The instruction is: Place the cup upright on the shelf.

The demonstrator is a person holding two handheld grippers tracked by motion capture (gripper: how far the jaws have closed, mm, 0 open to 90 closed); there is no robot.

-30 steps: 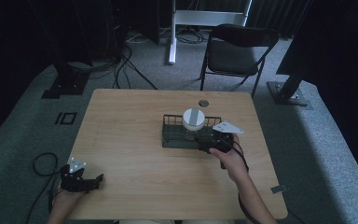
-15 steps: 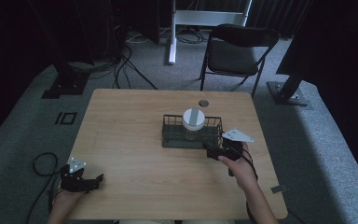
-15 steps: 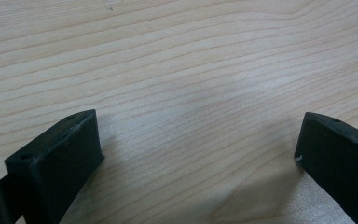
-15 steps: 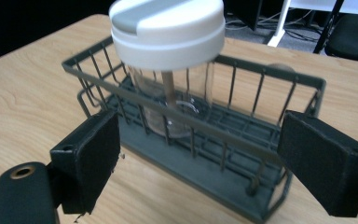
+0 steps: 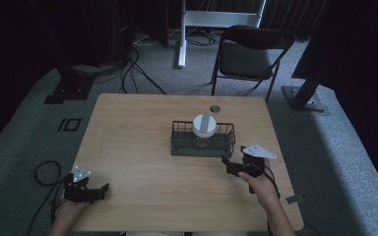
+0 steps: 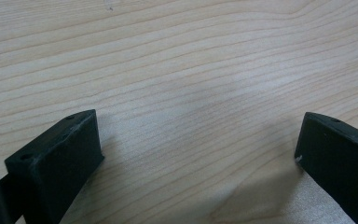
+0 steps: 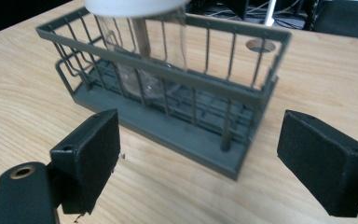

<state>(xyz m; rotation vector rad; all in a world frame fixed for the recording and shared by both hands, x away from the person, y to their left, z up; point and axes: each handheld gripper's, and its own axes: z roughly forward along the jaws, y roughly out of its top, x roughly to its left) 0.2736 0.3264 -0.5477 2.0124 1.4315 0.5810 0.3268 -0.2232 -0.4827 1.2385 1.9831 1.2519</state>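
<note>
A dark wire basket (image 5: 203,145) stands right of the table's middle, with a clear jar with a white lid (image 5: 204,126) upright inside it. My right gripper (image 5: 226,167) is open just off the basket's front right corner, jaws pointing at it and not touching. In the right gripper view the basket (image 7: 242,116) lies beyond the spread jaws of the right gripper (image 7: 200,140), the jar (image 7: 142,51) at its far left end. My left gripper (image 5: 101,189) rests near the front left table edge; in its own view the left gripper (image 6: 196,140) is open over bare wood.
The wooden table (image 5: 142,147) has a round cable hole (image 5: 215,108) behind the basket. A folding chair (image 5: 252,54) stands beyond the far edge. Cables lie on the floor at the left (image 5: 44,172).
My right gripper has drawn back from the basket toward the front right edge. The jar stays in the basket. The left gripper has not moved.
</note>
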